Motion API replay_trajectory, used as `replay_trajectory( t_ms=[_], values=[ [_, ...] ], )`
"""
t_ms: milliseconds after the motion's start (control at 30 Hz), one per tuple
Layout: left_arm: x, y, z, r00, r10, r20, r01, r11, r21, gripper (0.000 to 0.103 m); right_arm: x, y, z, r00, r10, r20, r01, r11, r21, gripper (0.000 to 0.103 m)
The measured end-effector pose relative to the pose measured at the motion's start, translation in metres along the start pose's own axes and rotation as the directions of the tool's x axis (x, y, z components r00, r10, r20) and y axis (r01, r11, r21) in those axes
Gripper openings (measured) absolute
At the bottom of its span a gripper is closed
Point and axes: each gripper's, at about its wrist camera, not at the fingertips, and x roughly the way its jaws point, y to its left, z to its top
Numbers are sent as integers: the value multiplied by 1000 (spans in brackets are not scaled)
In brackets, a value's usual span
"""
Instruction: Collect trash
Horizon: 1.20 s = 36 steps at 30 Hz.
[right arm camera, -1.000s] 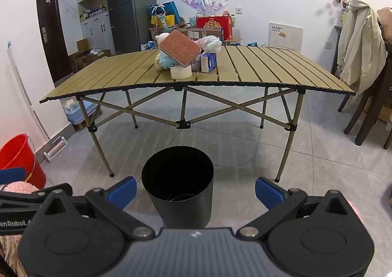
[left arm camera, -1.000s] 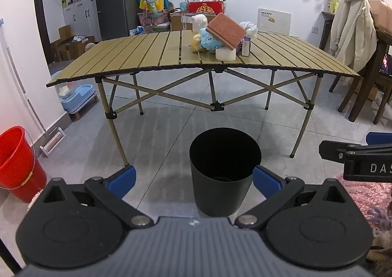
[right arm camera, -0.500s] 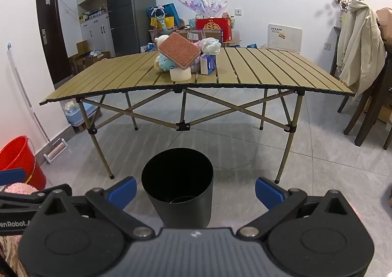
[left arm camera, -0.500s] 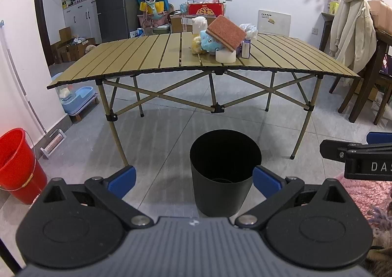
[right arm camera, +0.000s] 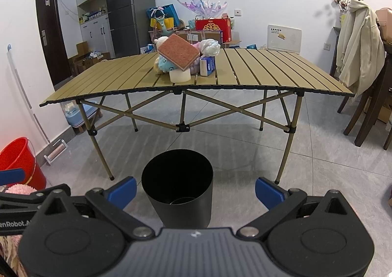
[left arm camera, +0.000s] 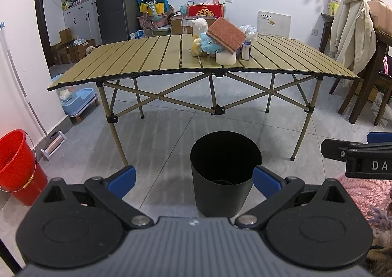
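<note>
A black trash bin (left arm camera: 226, 171) (right arm camera: 177, 189) stands on the grey tiled floor in front of a folding slatted table (left arm camera: 147, 61) (right arm camera: 269, 71). On the table lies a heap: an orange-brown sponge (left arm camera: 226, 37) (right arm camera: 178, 51) tilted over a blue plush toy (left arm camera: 208, 44) (right arm camera: 164, 63), a white roll (left arm camera: 226, 58) (right arm camera: 180, 75), a tissue pack (left arm camera: 245, 50) (right arm camera: 207, 66) and a crumpled clear bag (left arm camera: 248, 31) (right arm camera: 209, 47). My left gripper (left arm camera: 193, 180) and my right gripper (right arm camera: 195, 190) both stand open and empty, low and well short of the table, with the bin between their blue fingertips.
A red bucket (left arm camera: 17, 167) (right arm camera: 19, 159) sits at the left wall beside a blue pet feeder (left arm camera: 78, 103). A dark wooden chair with a cream coat (left arm camera: 352, 29) (right arm camera: 360, 44) stands at the right. A pink fluffy rug (left arm camera: 367, 193) lies at the right.
Both views have risen and drawn back slightly, so the table top shows more from above. Both grippers stay open; nothing on the table moved.
</note>
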Motion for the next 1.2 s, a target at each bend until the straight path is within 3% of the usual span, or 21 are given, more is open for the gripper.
replay_trajectory(
  t_ms=[1200],
  values=[
    [-3,2,6,1000,1,14,-1,1000,-3,103,-4,0,2,1000,3,16,-3,1000,1,103]
  ],
)
